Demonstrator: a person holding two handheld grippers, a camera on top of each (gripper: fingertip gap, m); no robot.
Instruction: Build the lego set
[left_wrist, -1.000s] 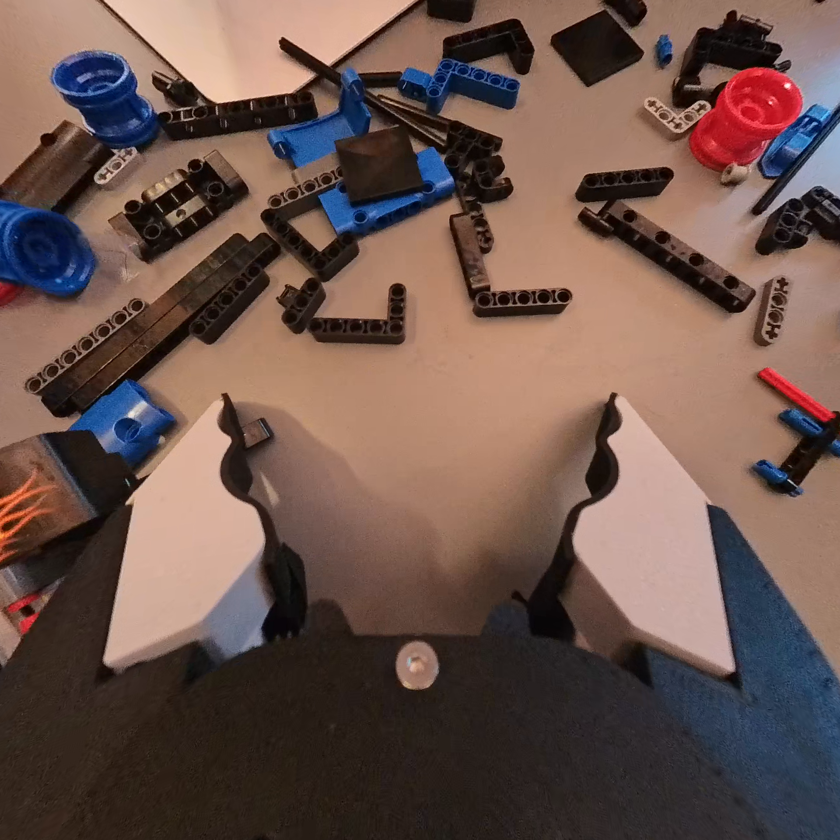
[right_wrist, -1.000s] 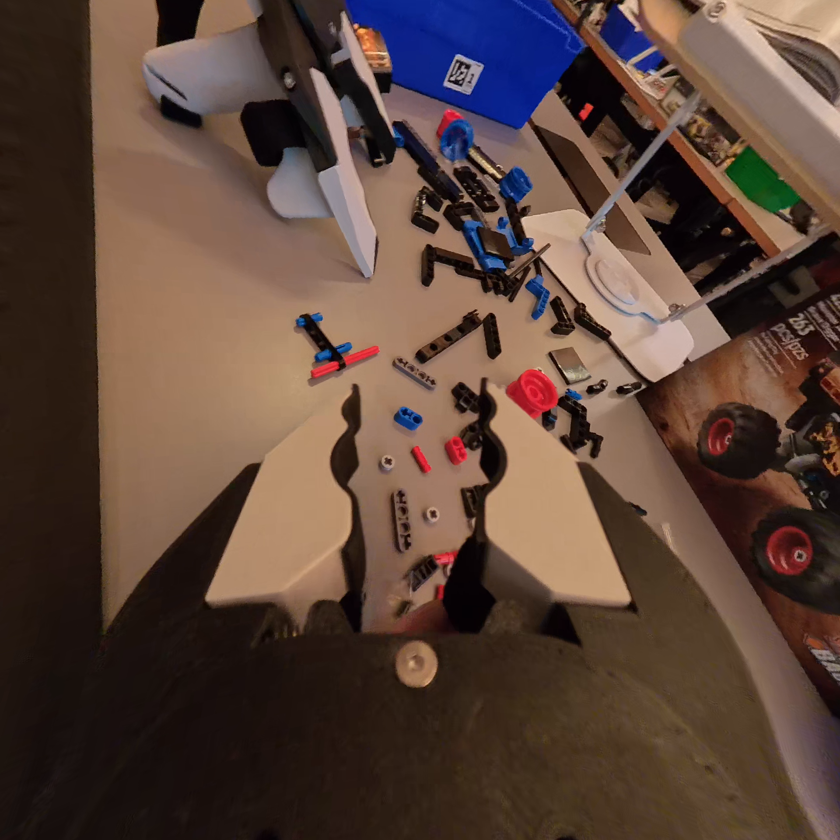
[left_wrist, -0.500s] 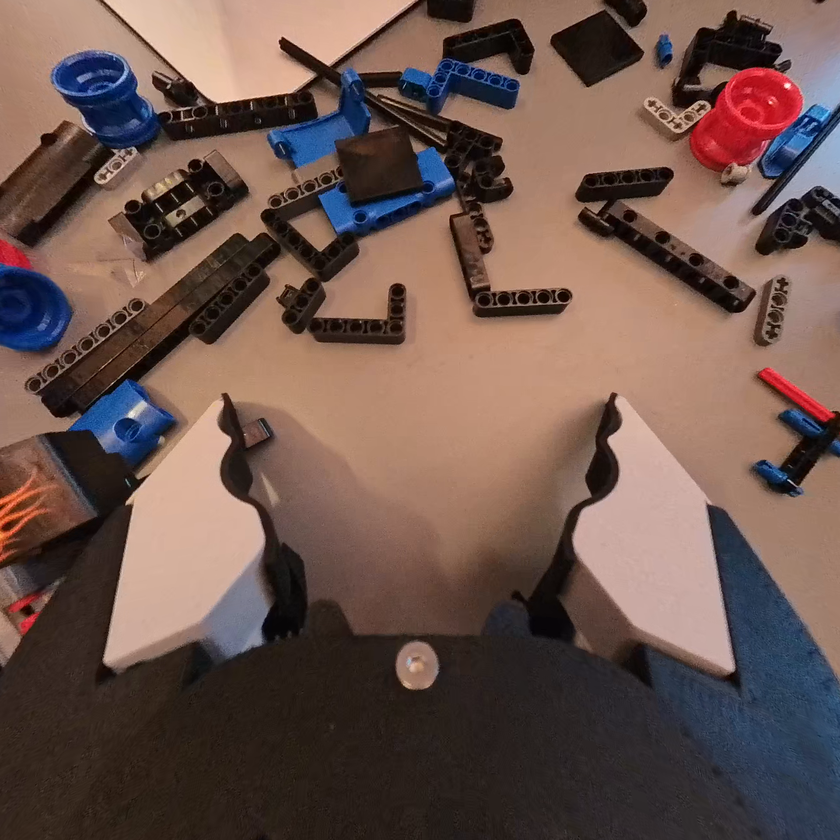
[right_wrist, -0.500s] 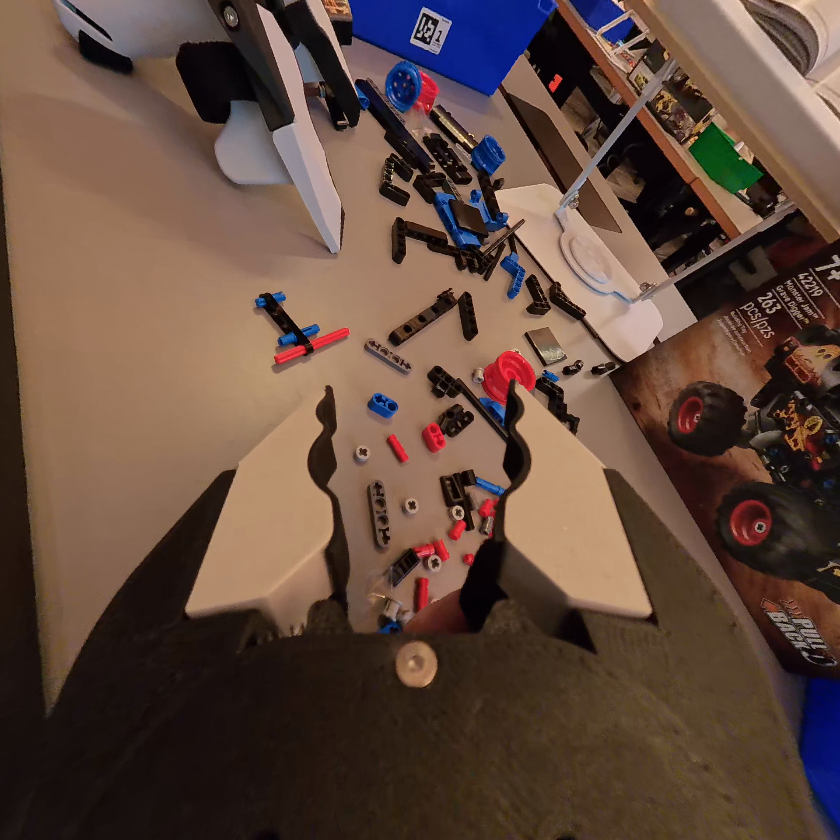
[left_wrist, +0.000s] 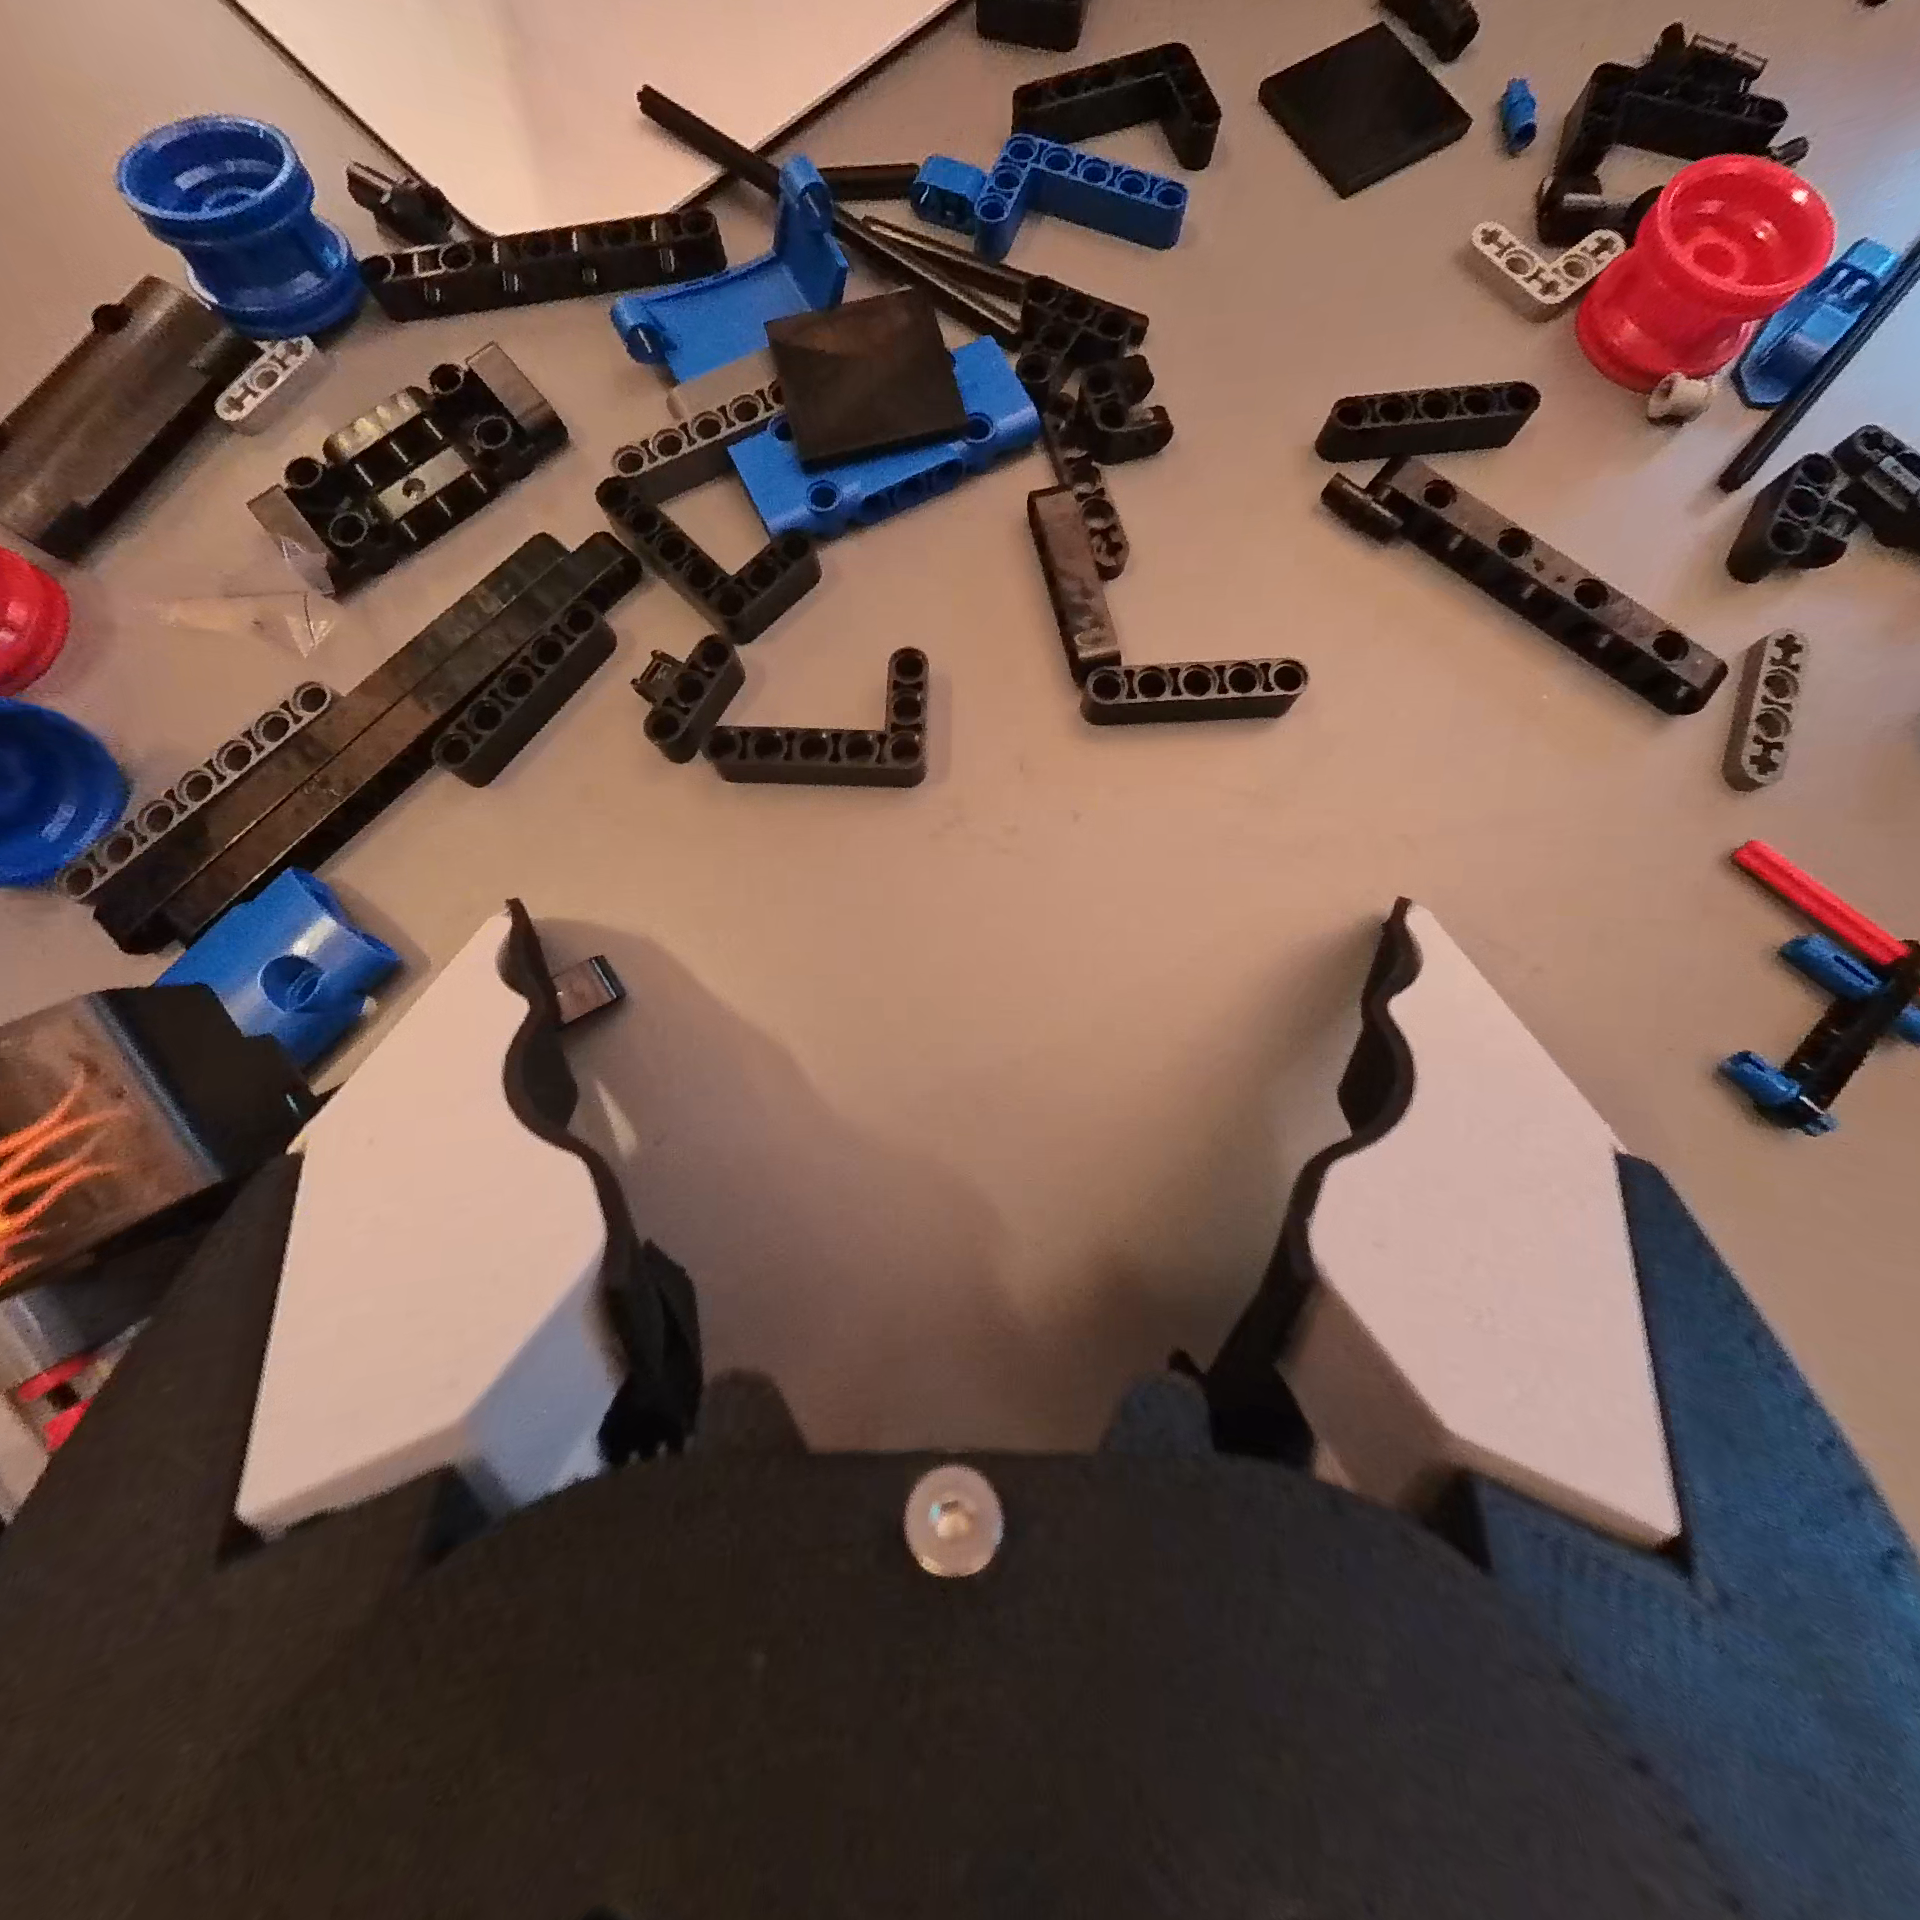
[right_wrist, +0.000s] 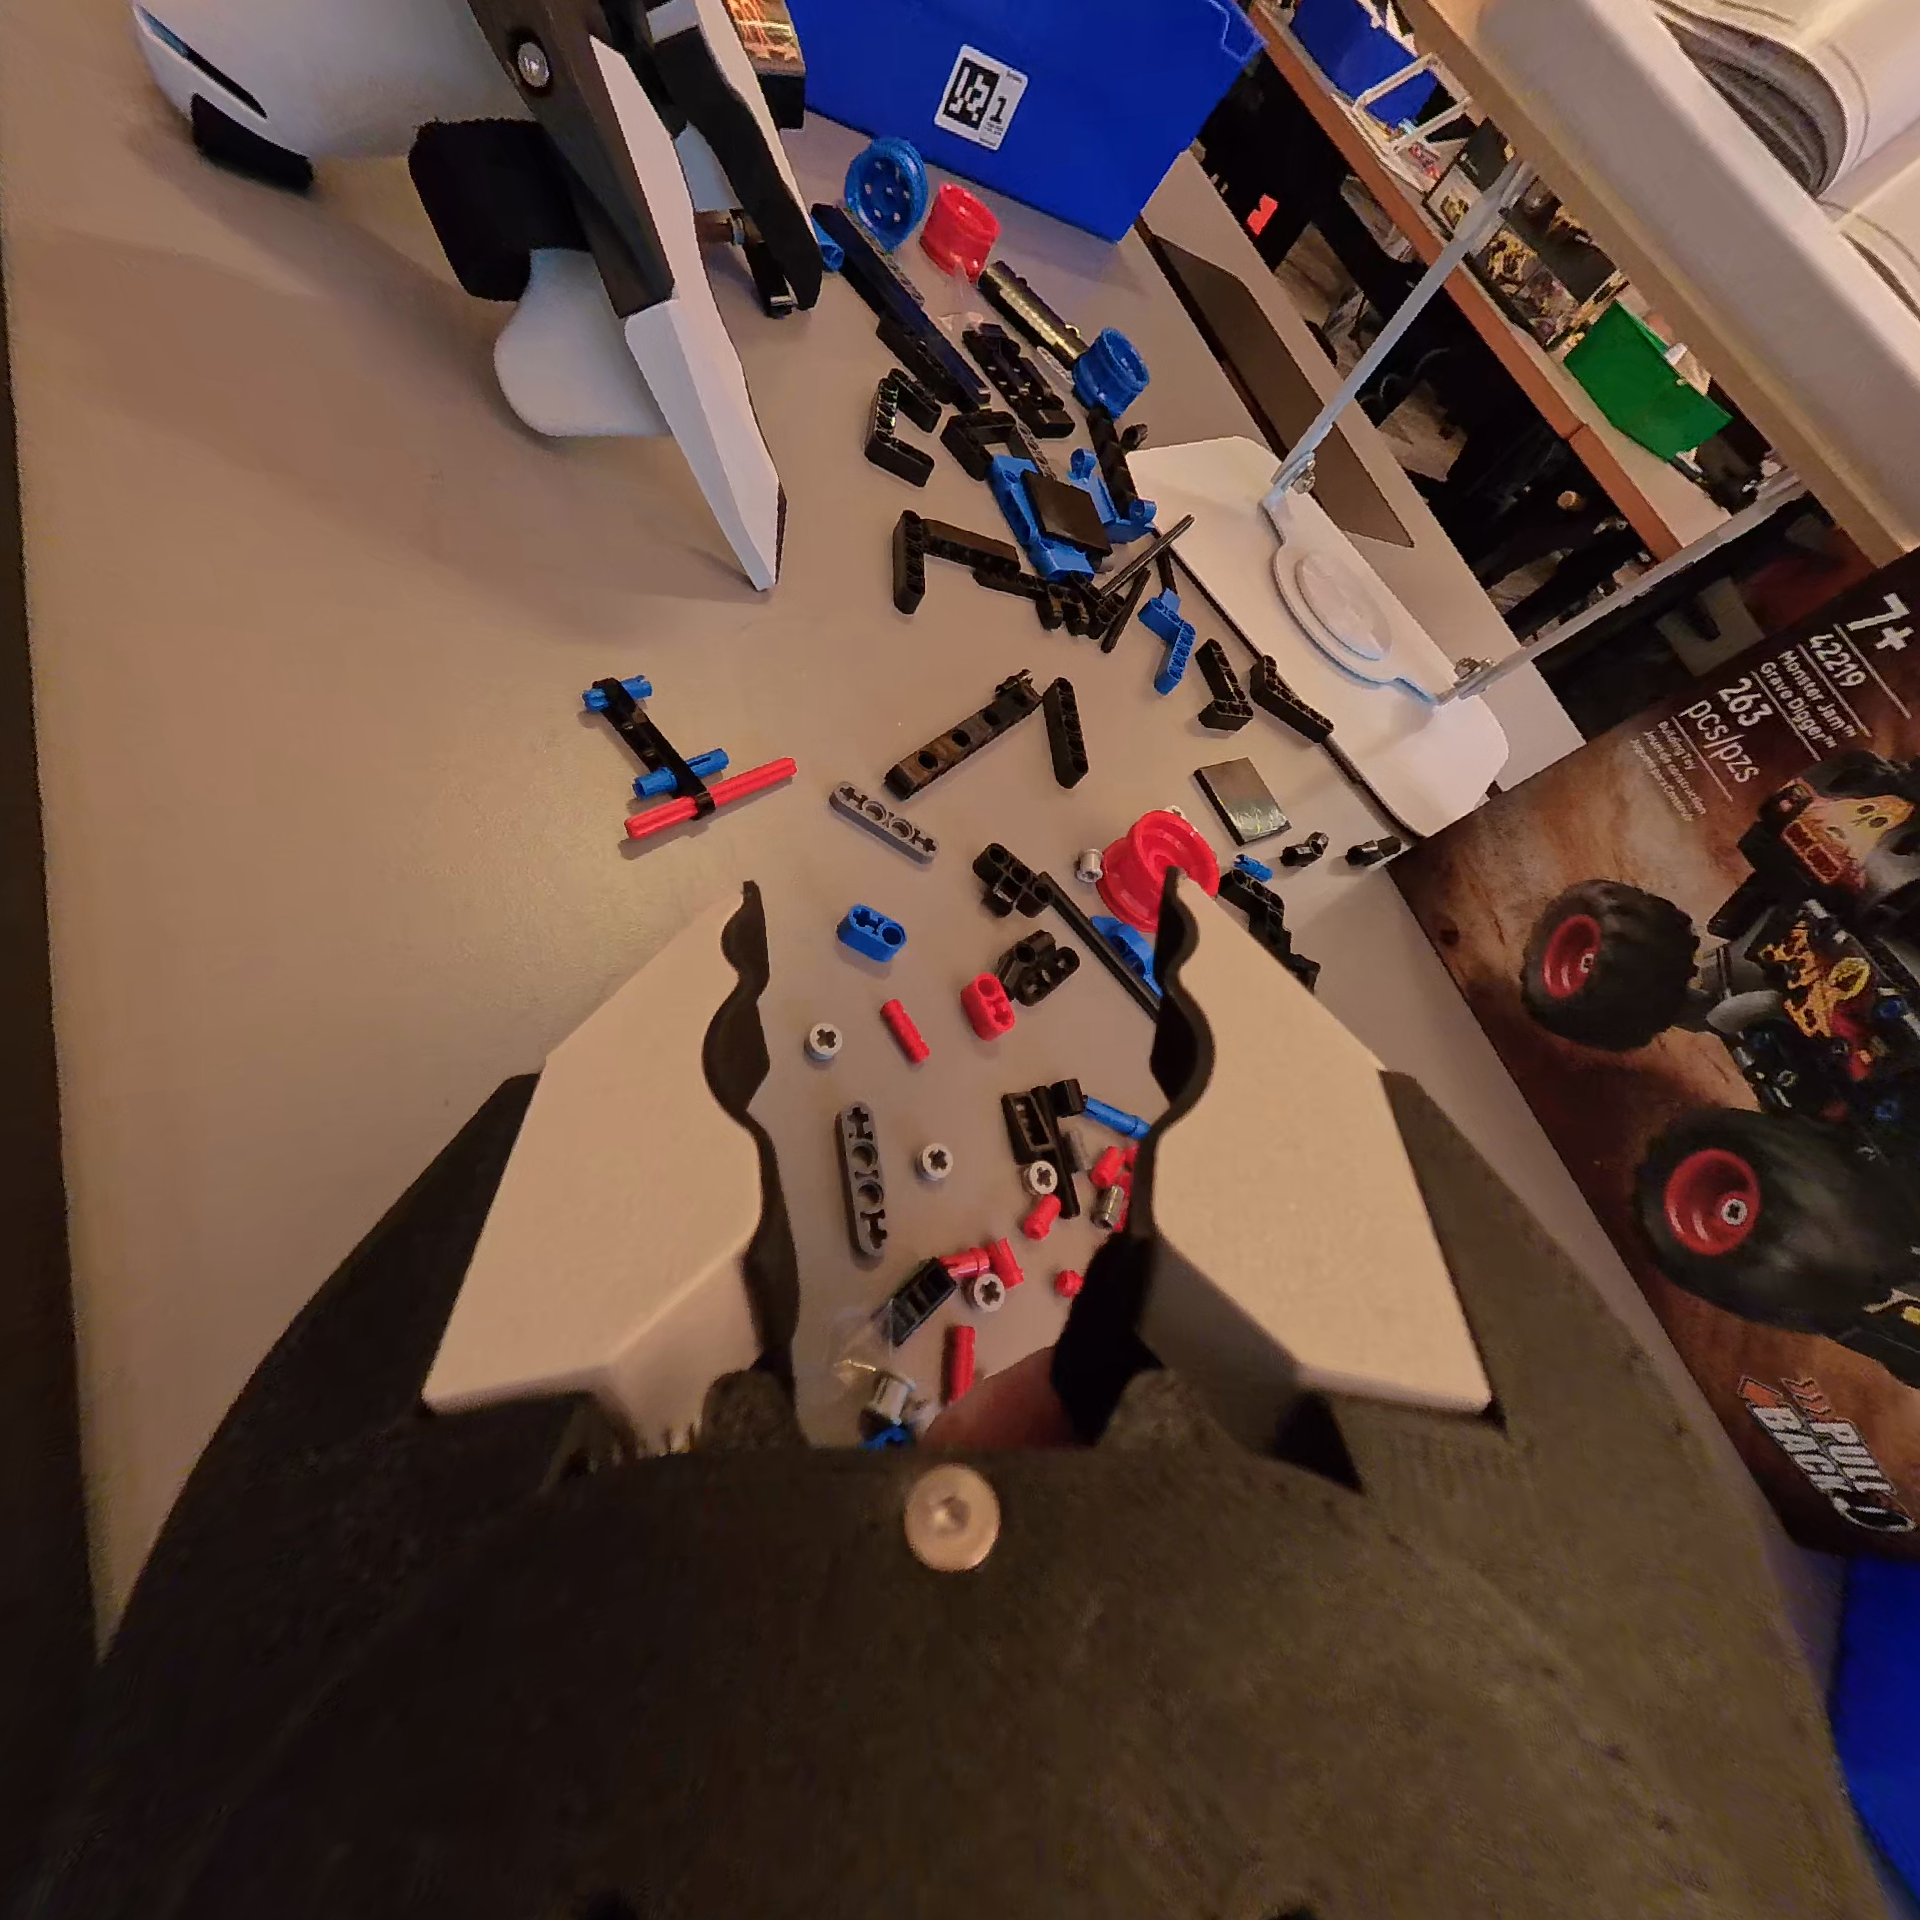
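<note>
Loose lego parts lie over a grey table (left_wrist: 1039, 883). My left gripper (left_wrist: 954, 914) is open and empty, low over a bare patch, with a black L-beam (left_wrist: 831, 727) just ahead of it. A small assembly of a black beam with blue pins and a red axle (left_wrist: 1839, 977) lies to its right; it also shows in the right wrist view (right_wrist: 686, 758). My right gripper (right_wrist: 961, 894) is open and empty above small red, grey and blue pins (right_wrist: 904, 1029). The left gripper (right_wrist: 665, 343) shows far off in the right wrist view.
Blue wheel rims (left_wrist: 239, 229) and a red one (left_wrist: 1704, 270) stand among black beams. A white lamp base (right_wrist: 1330, 623) stands at the table's far side. The set's box (right_wrist: 1714, 1039) lies to the right. A blue bin (right_wrist: 1018, 94) stands at the back.
My right gripper has opened wider and pulled back and up. A blue rim at the left edge of the left wrist view has shifted, showing a red rim. The left gripper has stayed still.
</note>
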